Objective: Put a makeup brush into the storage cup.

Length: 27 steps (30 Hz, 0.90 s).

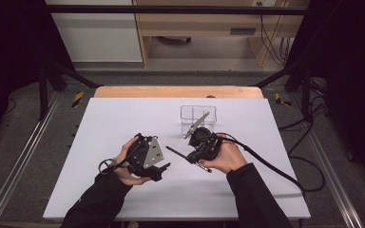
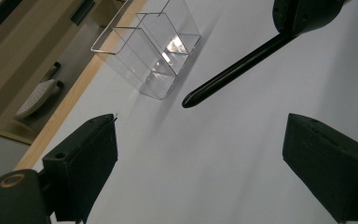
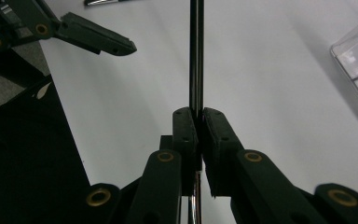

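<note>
1. On the white table (image 1: 123, 190), which is the largest thing in the high view, both grippers are held low above the near half by a person's hands, and a strip of bare wood is seen along the far edge.
2. Toward the far middle of the table, a clear plastic box (image 1: 198, 119) is seen standing upright. It is split by thin walls into compartments, and nothing can be made out inside them in the left gripper view (image 2: 154, 51).
3. The left gripper (image 1: 159, 169) is seen left of centre, its jaws standing wide apart with bare table between them.
4. The right gripper (image 1: 193, 157) is seen just near the box, its jaws closed tight on a pen.
5. The pen (image 1: 177, 153) is a slim black rod. Its long axis is seen running nearly level, with the tip pointed away from the right gripper toward the left gripper, just above the table. In the right gripper view (image 3: 196, 51) it is seen running straight out between the pads.
</note>
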{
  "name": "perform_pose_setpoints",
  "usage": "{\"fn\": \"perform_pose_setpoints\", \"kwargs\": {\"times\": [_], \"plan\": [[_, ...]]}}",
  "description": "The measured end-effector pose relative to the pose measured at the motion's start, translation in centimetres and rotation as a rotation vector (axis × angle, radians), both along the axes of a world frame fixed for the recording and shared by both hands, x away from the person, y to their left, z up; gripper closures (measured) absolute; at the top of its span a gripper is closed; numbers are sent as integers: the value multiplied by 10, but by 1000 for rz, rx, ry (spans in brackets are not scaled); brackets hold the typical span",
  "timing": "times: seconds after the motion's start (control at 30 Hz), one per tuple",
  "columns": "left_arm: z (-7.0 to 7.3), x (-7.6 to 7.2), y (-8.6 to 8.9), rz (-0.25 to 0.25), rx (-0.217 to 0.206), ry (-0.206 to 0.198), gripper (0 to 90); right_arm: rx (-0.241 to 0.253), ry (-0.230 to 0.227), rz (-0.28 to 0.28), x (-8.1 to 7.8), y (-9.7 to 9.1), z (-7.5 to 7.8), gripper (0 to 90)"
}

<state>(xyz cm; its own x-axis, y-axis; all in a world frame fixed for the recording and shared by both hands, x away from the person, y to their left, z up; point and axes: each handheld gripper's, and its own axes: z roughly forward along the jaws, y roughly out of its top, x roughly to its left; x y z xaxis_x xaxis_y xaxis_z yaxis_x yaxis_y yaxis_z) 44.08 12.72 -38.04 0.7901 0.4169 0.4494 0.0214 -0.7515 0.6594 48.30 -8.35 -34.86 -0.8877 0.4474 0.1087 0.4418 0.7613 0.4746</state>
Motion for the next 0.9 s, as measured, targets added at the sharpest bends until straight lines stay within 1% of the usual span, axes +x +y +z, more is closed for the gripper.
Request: {"fn": "perform_pose_setpoints", "kwargs": {"times": [0.03, 0.17, 0.3, 0.43, 0.57, 0.6, 0.77, 0.9], "plan": [[-1, 0, -1, -20, -7, 20, 98, 1, 4, 2, 0, 0, 0, 846], [-2, -1, -4, -19, 17, 0, 106, -10, 10, 7, 1, 2, -1, 846], [-3, -3, -6, -22, 27, -4, 117, -17, 18, 11, 1, 3, 0, 846], [-4, -4, -9, -31, 53, -32, 131, -12, 22, 9, 2, 4, 0, 846], [-6, -5, -12, -39, 59, -44, 153, -17, 23, 14, 2, 5, -1, 846], [-6, -6, -13, -48, 67, -49, 158, -19, 24, 14, 2, 5, -2, 846], [-8, -7, -17, -59, 84, -65, 182, -18, 26, 15, 2, 5, -2, 846], [-8, -8, -20, -64, 90, -75, 198, -19, 28, 17, 2, 6, -2, 846]]}}
